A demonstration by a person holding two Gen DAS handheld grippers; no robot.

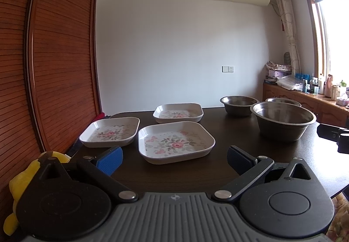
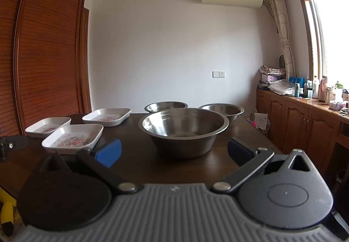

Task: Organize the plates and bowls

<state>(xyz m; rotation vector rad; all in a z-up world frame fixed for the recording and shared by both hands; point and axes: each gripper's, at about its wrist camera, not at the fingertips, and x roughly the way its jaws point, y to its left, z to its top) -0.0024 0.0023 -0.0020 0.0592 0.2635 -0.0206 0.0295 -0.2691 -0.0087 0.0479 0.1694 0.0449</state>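
My left hand-held gripper (image 1: 174, 158) is spread wide and empty, facing three floral plates (image 1: 176, 141) on the dark bench (image 1: 229, 133); my right hand-held gripper (image 2: 174, 152), equally wide and empty, faces three steel bowls (image 2: 183, 130), none stacked

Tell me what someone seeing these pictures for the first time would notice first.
Three floral plates lie clustered on the left of the dark table, none stacked. Three steel bowls stand apart on the right, the nearest directly ahead of the right gripper. Both grippers are open and empty, the left gripper facing the closest plate.
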